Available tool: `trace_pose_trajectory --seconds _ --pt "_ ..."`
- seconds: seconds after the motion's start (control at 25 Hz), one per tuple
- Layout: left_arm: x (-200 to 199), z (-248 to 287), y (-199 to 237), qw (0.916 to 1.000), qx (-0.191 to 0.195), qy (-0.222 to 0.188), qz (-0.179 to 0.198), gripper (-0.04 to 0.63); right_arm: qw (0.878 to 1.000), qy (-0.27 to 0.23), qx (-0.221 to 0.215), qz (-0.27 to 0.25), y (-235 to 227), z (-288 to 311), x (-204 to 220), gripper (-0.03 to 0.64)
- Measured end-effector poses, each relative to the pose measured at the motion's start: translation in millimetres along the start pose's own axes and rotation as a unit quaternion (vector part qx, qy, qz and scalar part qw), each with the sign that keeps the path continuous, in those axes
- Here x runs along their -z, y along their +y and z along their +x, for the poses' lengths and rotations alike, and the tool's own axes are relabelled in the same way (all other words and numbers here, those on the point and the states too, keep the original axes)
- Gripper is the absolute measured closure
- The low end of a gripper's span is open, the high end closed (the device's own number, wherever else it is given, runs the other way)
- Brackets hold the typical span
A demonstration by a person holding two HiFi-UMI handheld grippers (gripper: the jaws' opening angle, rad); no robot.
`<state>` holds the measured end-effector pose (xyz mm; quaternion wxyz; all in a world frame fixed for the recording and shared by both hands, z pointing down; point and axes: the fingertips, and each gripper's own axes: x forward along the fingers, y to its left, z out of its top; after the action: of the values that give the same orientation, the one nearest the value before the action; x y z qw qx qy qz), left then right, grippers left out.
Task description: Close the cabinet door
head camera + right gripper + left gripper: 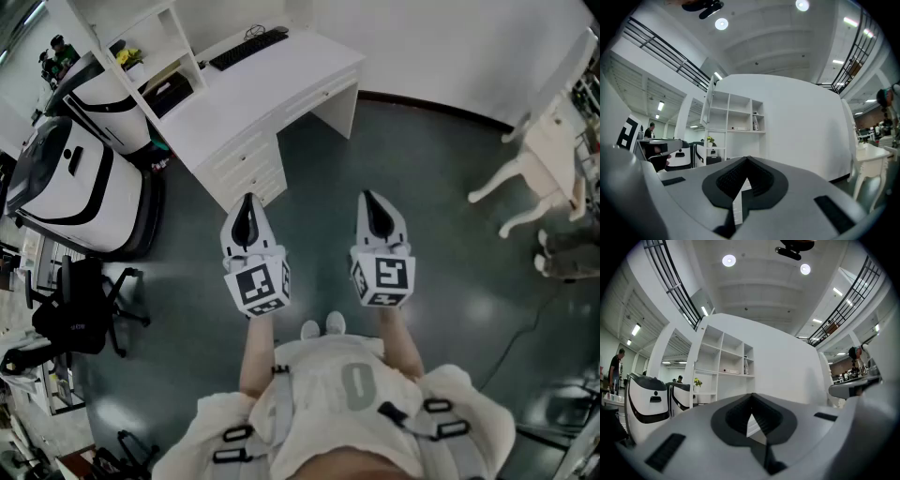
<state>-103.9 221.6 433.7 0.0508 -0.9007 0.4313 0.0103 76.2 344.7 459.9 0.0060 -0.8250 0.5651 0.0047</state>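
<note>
I stand on a dark floor facing a white desk (281, 80) with a tall white shelf unit (141, 37) at its left end. The shelf unit (733, 117) shows open compartments, and a thin white door panel (708, 105) stands out from its upper left side. The same shelf unit (723, 357) fills the middle of the left gripper view. My left gripper (246, 202) and right gripper (373, 199) are held level, side by side, well short of the desk. In their own views the left gripper (751, 397) and right gripper (747, 159) are both shut on nothing.
A black keyboard (248, 47) lies on the desk. Large white-and-black machines (75, 178) and a black office chair (80, 305) stand at the left. A white table with curved legs (548, 155) is at the right. People stand far off at the left.
</note>
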Motion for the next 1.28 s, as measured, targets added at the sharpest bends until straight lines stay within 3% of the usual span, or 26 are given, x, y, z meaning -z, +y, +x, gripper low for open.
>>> trace_pose_trajectory --seconds 0.28,0.8,1.28 --pt "5.2 11.9 -11.0 0.9999 -0.006 -0.001 -0.015 0.591 1.0 -0.003 -0.023 -0.004 -11.2 6.6 0.3 0.615" --pt "-0.5 36.6 -36.6 0.9997 0.009 -0.008 -0.02 0.589 0.997 -0.013 -0.051 0.048 -32.5 12.8 -1.5 0.614" --pt "19.9 127.4 -43.1 0.9972 0.048 -0.037 -0.045 0.589 0.999 0.001 -0.038 0.039 -40.4 81.0 33.0 0.614"
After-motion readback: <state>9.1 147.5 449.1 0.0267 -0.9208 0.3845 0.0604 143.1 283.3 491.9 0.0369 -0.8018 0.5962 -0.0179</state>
